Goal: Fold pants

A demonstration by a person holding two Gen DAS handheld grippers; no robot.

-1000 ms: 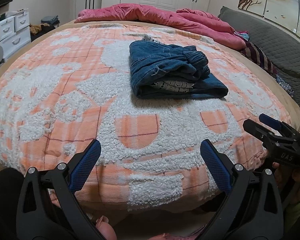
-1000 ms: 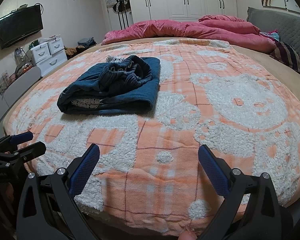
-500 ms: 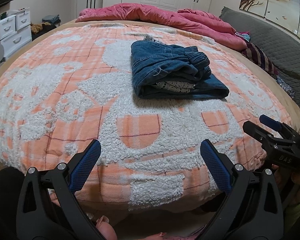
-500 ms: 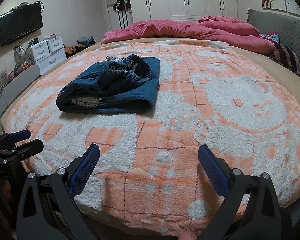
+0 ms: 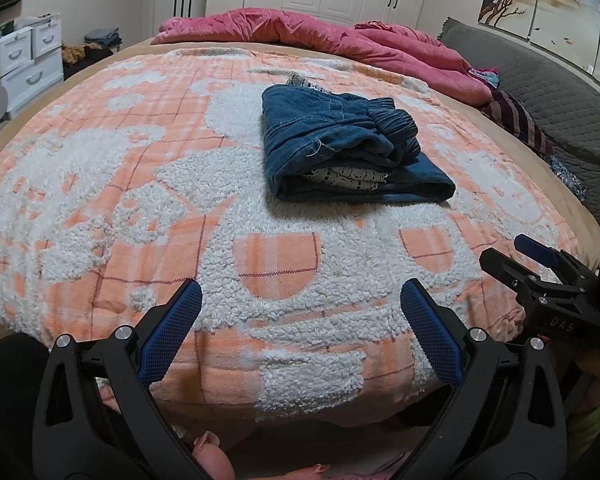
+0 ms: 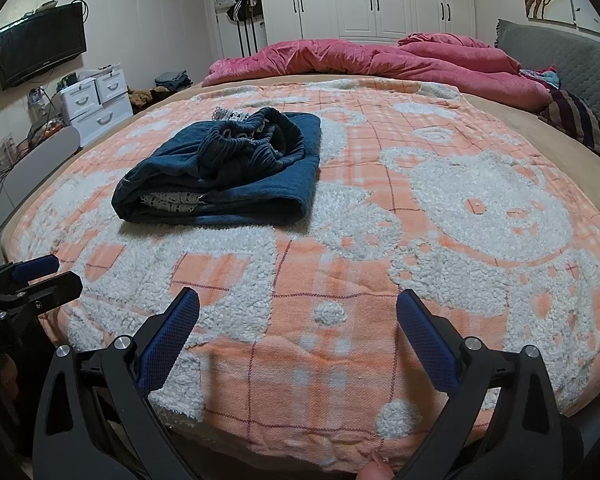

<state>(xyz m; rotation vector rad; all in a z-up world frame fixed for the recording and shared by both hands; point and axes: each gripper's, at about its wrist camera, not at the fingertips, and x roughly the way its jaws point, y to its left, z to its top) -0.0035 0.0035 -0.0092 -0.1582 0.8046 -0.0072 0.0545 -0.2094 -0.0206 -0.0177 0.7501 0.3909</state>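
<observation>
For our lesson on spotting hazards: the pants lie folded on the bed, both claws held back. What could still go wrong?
1. The pants form a loose bundle, elastic waistband bunched on top; it may slump open.
2. White lace lining pokes out at the fold's open side; a claw could snag it.
3. The fluffy blanket may drag the fabric if it is shifted.

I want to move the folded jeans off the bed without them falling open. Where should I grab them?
Probably grip the jeans at the thick rounded fold on their left end, coming in low from the near edge of the blanket. That end binds all layers; the other end shows loose edges and the bunched waistband on top.
</observation>
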